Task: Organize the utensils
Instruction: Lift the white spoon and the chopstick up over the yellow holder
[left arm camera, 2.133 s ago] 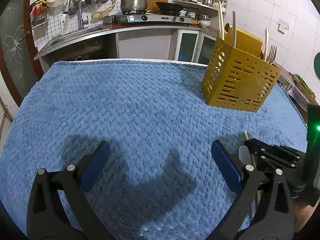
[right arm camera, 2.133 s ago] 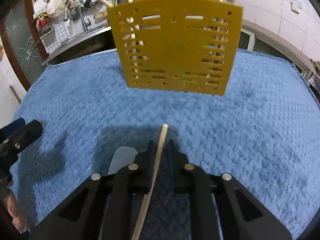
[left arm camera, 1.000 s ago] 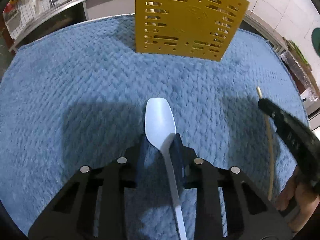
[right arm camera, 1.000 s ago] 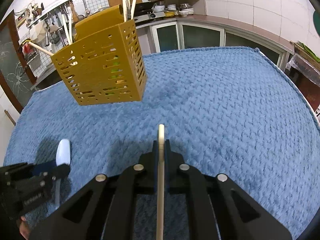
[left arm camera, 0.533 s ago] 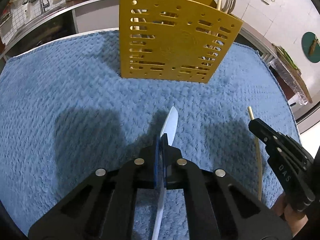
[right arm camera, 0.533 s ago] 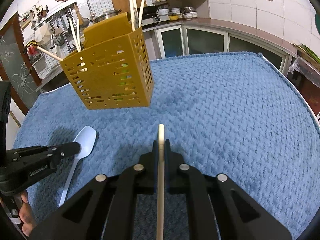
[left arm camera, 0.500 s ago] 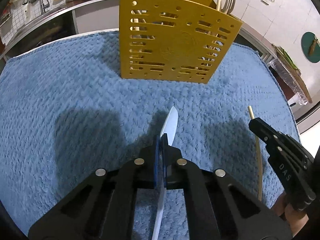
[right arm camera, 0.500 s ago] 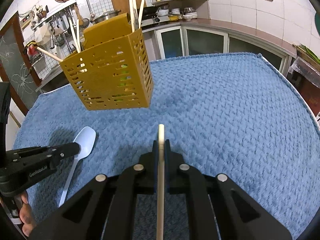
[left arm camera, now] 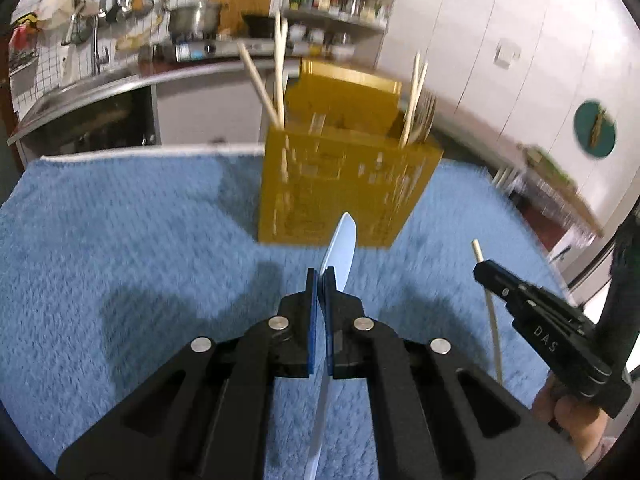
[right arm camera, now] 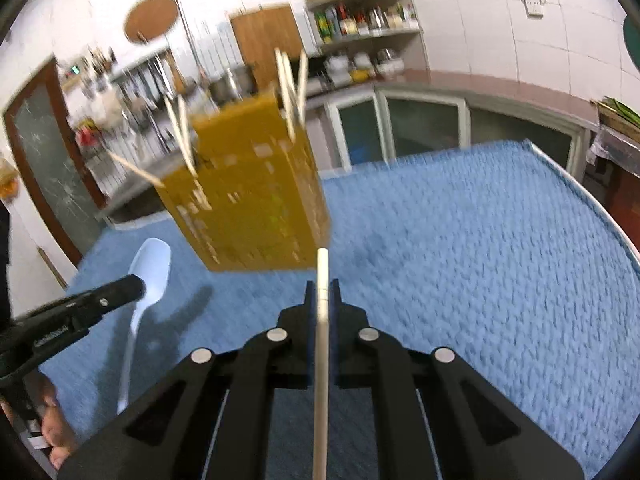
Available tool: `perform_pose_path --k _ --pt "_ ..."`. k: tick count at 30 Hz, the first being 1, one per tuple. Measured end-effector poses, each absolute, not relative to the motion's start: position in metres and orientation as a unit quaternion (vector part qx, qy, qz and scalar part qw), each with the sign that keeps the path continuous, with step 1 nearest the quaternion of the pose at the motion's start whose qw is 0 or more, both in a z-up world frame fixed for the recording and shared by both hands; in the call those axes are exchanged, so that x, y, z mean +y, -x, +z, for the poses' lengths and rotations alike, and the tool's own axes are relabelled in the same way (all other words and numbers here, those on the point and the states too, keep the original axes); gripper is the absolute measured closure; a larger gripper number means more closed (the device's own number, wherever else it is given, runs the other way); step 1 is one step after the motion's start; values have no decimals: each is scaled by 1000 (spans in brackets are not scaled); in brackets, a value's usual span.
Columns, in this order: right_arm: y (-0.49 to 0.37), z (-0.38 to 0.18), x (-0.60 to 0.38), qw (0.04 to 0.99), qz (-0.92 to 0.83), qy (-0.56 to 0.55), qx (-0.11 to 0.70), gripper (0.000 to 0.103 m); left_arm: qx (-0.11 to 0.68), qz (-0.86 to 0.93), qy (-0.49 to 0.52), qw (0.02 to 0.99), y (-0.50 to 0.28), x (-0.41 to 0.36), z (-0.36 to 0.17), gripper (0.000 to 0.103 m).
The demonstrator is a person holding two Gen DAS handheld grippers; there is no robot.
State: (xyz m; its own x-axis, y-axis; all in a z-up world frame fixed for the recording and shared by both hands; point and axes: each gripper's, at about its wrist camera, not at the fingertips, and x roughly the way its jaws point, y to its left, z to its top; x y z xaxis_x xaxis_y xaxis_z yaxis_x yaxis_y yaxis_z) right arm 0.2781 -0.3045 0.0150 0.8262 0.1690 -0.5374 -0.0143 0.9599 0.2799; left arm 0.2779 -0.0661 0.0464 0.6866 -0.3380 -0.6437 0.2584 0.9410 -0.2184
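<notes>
Left wrist view: our left gripper [left arm camera: 320, 276] has jaws clamped on white spoon [left arm camera: 340, 248], bowl edge-on, pointing toward yellow utensil holder [left arm camera: 344, 184] standing far on blue towel [left arm camera: 120, 240] over desk. Right gripper [left arm camera: 480, 270] at right, jaws pinching single chopstick [left arm camera: 494, 320]. Right wrist view: we see chopstick [right arm camera: 322, 320] held lengthwise between closed jaws, tip near holder base; spoon [right arm camera: 148, 272] at left; chopsticks and fork stand in holder; frames blurred
</notes>
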Motion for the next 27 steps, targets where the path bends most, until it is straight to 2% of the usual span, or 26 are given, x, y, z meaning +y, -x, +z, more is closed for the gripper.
perform_pose_path --k 13,23,27 --pt "-277 62 -297 961 82 -126 231 97 316 -204 94 922 -284 -52 73 101" --pt "-262 116 -299 981 108 -139 87 97 205 -221 104 948 -277 -39 118 101" --pt "-256 127 -299 983 116 -138 41 97 188 -224 96 951 -279 -40 125 101"
